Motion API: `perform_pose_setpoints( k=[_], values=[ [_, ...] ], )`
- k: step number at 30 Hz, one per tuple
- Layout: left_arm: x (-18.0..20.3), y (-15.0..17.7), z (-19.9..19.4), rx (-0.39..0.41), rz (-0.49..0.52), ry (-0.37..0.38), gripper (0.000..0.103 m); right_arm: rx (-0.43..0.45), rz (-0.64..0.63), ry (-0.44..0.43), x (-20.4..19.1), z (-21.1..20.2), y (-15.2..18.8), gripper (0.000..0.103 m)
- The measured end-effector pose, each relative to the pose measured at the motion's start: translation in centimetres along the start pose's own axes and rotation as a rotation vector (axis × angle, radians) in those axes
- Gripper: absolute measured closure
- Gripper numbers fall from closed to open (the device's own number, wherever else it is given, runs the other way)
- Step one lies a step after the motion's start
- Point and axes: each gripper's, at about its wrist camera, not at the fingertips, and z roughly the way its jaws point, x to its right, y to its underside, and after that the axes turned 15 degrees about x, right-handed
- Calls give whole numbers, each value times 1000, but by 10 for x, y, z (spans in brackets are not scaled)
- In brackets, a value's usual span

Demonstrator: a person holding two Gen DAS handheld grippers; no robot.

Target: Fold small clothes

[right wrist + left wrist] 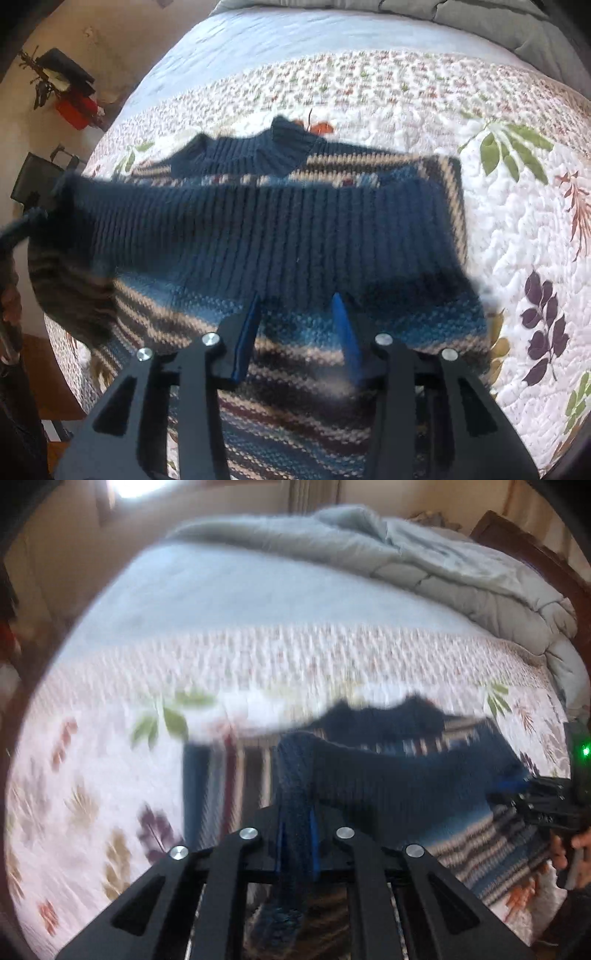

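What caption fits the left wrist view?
Left gripper shut on the ribbed navy hem of a striped knit sweater over a floral quilt.

Left gripper [295, 834] low in the frame, jaws closed tight on a blue ribbed strip of the sweater [388, 775]; the knit runs up between the blue pads and hangs down behind them. Picture smeared by motion blur. Sweater navy with tan, maroon and lighter blue stripes, lying partly bunched on a floral quilt [110, 775] with leaf prints. Past the quilt, a pale blue sheet [221, 590], then a rumpled grey comforter [424, 561] heaped along the far side. At the right edge, the right gripper [524, 797] touches the sweater's edge, a green light above it and a hand [576, 853] behind; its jaws unreadable here.
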Motion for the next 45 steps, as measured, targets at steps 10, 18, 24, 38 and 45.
perform_pose_setpoints(
  k=[10,18,24,38,45],
  values=[
    [-37,39,101,-165,-11,-172,92,36,102,-45,22,5,-15,60],
    [-32,50,92,-147,4,-191,91,82,67,100,58,-33,-36,46],
    [-28,45,93,-186,1,-189,89,-33,34,91,60,1,-44,55],
    [-43,11,45,-18,-113,-131,92,158,-64,74,33,-47,-78,95],
    [-62,-1,88,-31,-131,-184,92,142,54,140,66,-1,-99,95]
  ],
)
